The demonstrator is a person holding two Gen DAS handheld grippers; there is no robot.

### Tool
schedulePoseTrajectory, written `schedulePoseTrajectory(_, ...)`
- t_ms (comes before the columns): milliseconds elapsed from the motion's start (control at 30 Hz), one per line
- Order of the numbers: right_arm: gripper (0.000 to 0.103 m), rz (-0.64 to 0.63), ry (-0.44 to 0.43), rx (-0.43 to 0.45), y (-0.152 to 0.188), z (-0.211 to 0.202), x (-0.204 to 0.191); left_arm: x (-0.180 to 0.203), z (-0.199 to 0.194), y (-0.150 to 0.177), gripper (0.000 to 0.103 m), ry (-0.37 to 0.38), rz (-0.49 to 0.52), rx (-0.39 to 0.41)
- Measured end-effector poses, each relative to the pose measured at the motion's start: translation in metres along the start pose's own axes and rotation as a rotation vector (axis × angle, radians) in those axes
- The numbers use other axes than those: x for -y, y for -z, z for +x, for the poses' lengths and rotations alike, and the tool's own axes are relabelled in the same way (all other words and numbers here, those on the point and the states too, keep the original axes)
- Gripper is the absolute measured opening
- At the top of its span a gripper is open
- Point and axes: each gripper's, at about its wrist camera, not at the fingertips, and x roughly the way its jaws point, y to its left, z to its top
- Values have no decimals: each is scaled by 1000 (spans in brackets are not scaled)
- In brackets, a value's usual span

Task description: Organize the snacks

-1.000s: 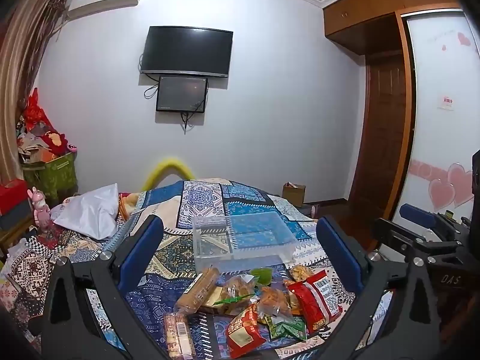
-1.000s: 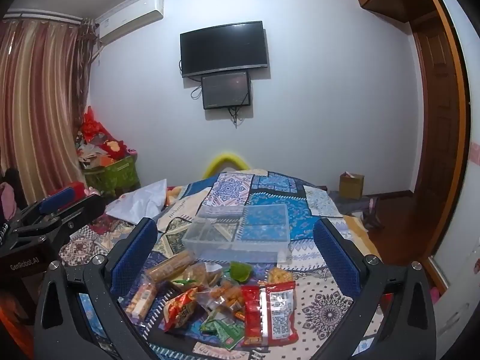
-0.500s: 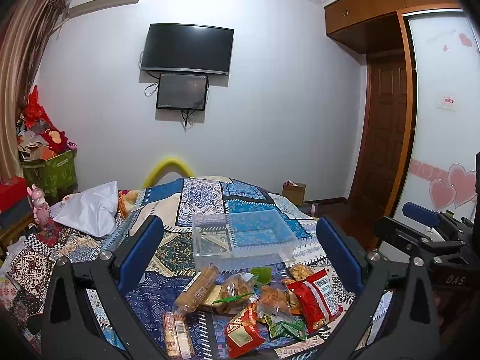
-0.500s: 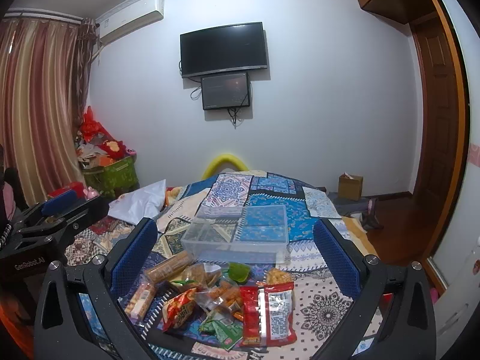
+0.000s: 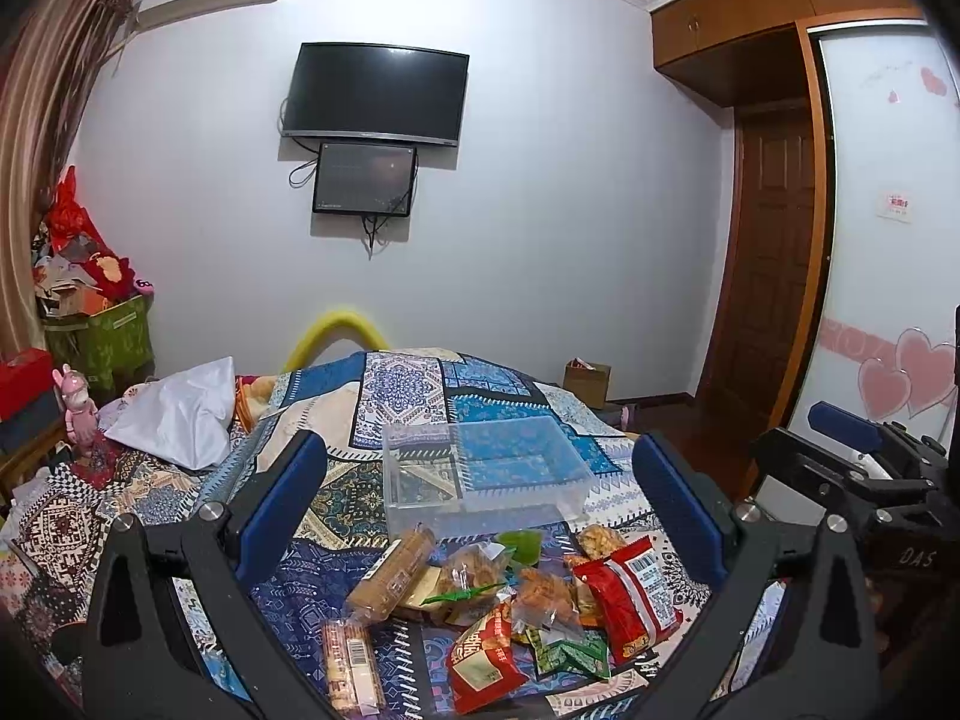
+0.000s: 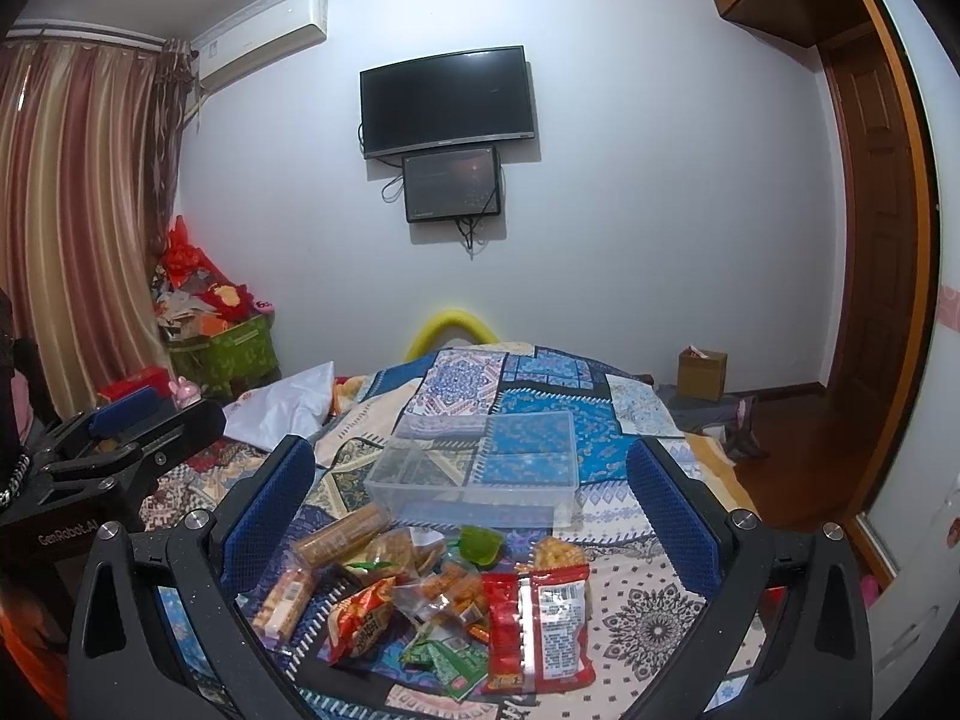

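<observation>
The left tool (image 5: 480, 504) is hovering with its blue-padded fingers (image 5: 282, 504) spread wide and nothing between them, and the right tool (image 6: 474, 510) is hanging the same way, its fingers (image 6: 672, 516) parted and gripping nothing. Both are sitting above the near end of a bed covered by a patchwork quilt (image 5: 414, 390), and each is showing at the edge of the other's view. Directly beneath them a loose heap of snacks (image 6: 432, 594) is lying on the quilt: a red packet (image 6: 540, 624) at the right side of the heap, a red and orange packet (image 6: 360, 612) toward the near left, two long biscuit packs (image 6: 342, 537) at the left, a small green packet (image 6: 444, 657) at the near edge, clear bags of fried pieces in the middle, and a green jelly cup (image 6: 478, 543) at the far edge. Just beyond the heap, farther up the bed, a clear plastic bin (image 6: 480, 468) is standing upright and apart from the snacks, with the quilt pattern showing through it. A white pillow (image 5: 180, 414) is resting at the far left of the bed. On the far wall a dark television (image 5: 375, 93) is hanging above a smaller screen (image 5: 364, 179), and a wooden door (image 5: 768, 276) is standing at the right.
</observation>
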Motion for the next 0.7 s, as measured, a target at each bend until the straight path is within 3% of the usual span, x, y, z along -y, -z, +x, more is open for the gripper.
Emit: schedulePoseTrajectory(700,103,9,3,2,-2,0,5,5,-1,-2,103,8,9,3)
